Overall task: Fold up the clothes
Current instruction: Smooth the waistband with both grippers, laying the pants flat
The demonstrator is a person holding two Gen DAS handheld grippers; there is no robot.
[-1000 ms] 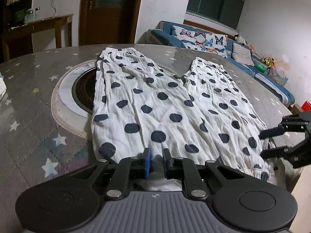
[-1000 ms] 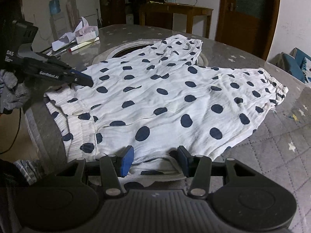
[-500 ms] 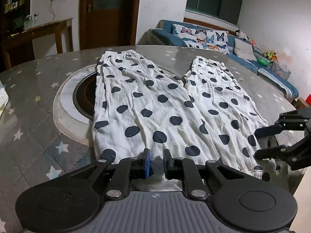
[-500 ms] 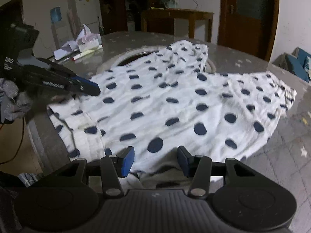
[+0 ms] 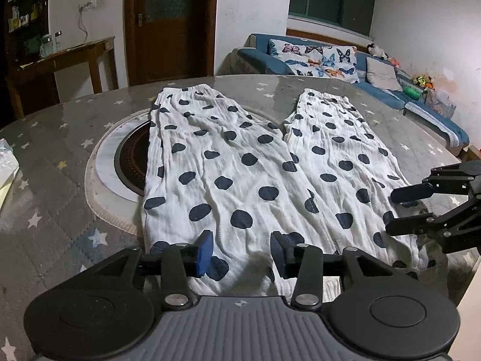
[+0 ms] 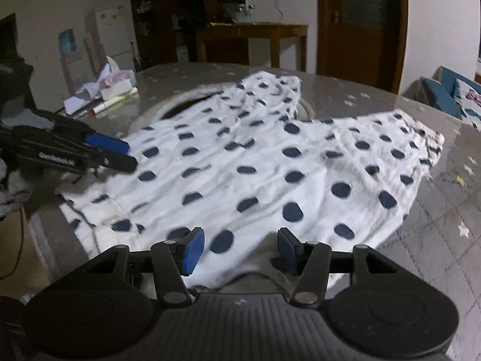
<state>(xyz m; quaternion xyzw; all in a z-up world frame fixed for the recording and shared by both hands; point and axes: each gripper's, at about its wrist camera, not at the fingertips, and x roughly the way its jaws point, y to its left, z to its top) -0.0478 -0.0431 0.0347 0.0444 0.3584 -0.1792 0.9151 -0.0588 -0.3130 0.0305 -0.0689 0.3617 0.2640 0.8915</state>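
Hovering apart over the trousers' (image 5: 240, 180) waistband at 6 o'clock, both tongs, left (image 5: 239, 254) and right (image 6: 237, 248), risk pinching one layer only.

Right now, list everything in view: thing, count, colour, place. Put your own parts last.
polka-dot trousers: 1, white with dark dots, spread flat on the table, legs pointing away.
table: 1, grey star-patterned cover, under the trousers.
round hob inset: 1, black with pale ring, table centre, partly under one trouser leg.
tissue pack and papers: a few, white and pink, far table edge.
sofa: 1, blue with butterfly cushions, by the window.
side table: 1, brown wood, by the door.
door: 1, dark brown, back wall.
fridge: 1, white, far corner.
left tongs: 1, black with blue pads, open over the waistband.
right tongs: 1, black with blue pads, open at the trouser edge.
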